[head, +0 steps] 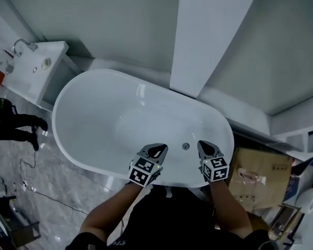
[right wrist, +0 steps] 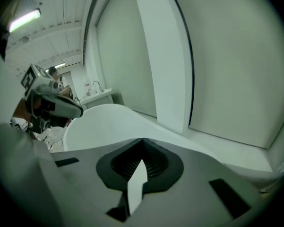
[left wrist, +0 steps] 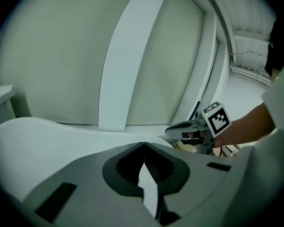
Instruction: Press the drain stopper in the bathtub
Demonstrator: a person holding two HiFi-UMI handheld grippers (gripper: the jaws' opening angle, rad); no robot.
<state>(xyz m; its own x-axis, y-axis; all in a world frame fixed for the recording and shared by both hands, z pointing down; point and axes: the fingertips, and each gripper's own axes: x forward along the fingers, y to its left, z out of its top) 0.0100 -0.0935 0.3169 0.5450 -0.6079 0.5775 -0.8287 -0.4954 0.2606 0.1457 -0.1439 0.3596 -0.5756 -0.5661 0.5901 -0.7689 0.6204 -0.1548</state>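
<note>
Pre-press | I hold left gripper (head: 157, 149) and right gripper (head: 206, 148) closed, empty | flanking drain stopper (head: 186, 146) by bathtub (head: 94, 103) near rim, poised to press.

The left gripper (left wrist: 144, 145) is seen with its jaws brought together at the tips, and nothing is held between them. Just beyond and below the gripper, the white curved rim of the bathtub (left wrist: 61, 141) is spread from left to right. Straight ahead, a white upright panel (left wrist: 127, 65) is set against a pale wall (left wrist: 52, 56). To the right, the right gripper (left wrist: 172, 129) with its marker cube (left wrist: 216, 118) is held by a hand (left wrist: 241, 126).
</note>
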